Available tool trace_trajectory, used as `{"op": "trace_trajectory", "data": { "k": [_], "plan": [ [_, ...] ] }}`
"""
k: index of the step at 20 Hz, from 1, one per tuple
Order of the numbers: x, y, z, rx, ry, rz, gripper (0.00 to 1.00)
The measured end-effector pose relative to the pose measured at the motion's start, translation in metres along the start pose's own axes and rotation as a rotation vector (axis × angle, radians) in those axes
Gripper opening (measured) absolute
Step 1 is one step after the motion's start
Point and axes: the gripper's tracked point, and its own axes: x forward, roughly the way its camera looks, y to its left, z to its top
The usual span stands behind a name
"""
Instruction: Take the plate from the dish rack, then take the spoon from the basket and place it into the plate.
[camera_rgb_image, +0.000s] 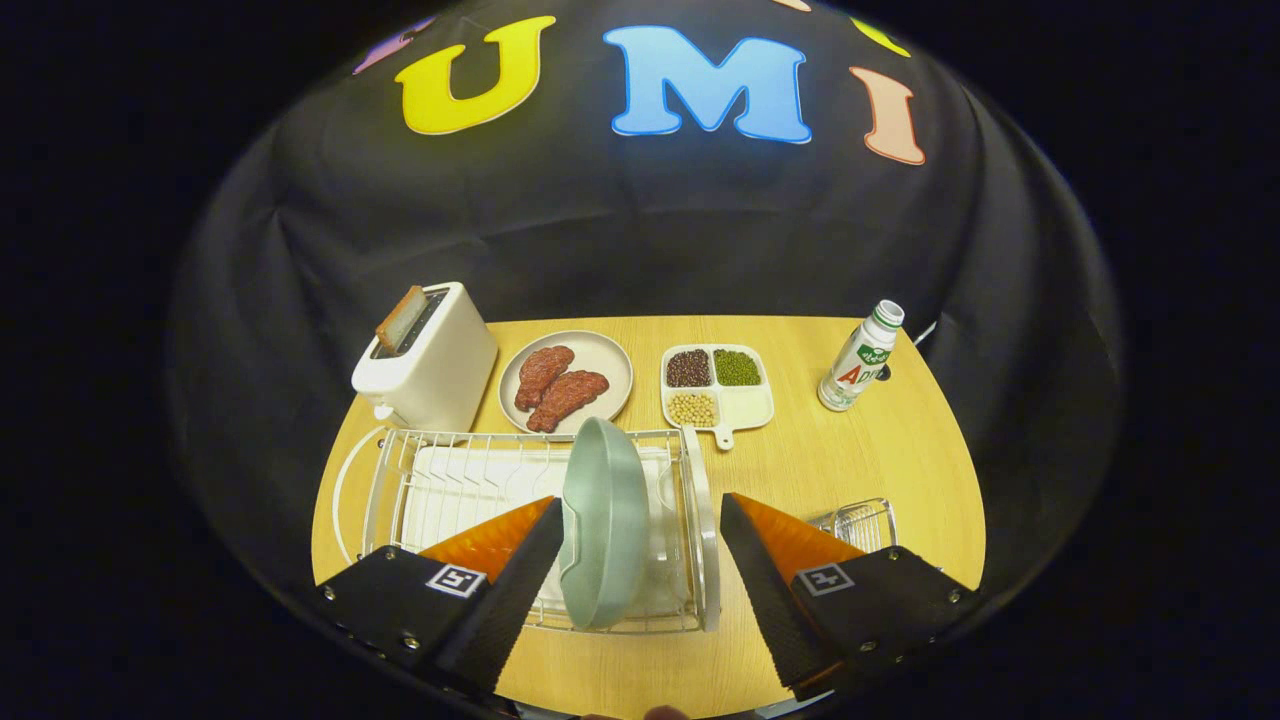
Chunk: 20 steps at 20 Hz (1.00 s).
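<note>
A pale green plate (603, 520) stands on edge in the white wire dish rack (450, 480), at the rack's right end. My gripper (640, 512) is open, its black and orange fingers (510, 580) spread wide. The plate rises between them, close against the left finger and well apart from the right one. A small wire basket (858, 522) sits on the table just beyond the right finger, partly hidden by it; I cannot make out a spoon in it.
Beyond the rack stand a white toaster (430, 360) with toast, a plate of meat slices (566, 382), a divided dish of beans (716, 385) and a white bottle (860, 358). The round wooden table (900, 450) has bare surface to the right.
</note>
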Motion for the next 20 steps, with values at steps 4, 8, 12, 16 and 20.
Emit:
{"op": "trace_trajectory", "data": {
  "k": [4, 8, 12, 16, 20],
  "plan": [
    [0.024, 0.008, -0.010, 0.021, 0.051, -0.060, 0.97],
    [0.035, 0.006, -0.014, 0.013, 0.074, -0.139, 0.77],
    [0.051, 0.007, -0.024, 0.030, 0.123, -0.170, 0.25],
    [0.048, 0.016, -0.022, -0.078, 0.128, -0.178, 0.21],
    [0.035, 0.022, -0.012, -0.124, 0.099, -0.277, 0.21]
  ]
}}
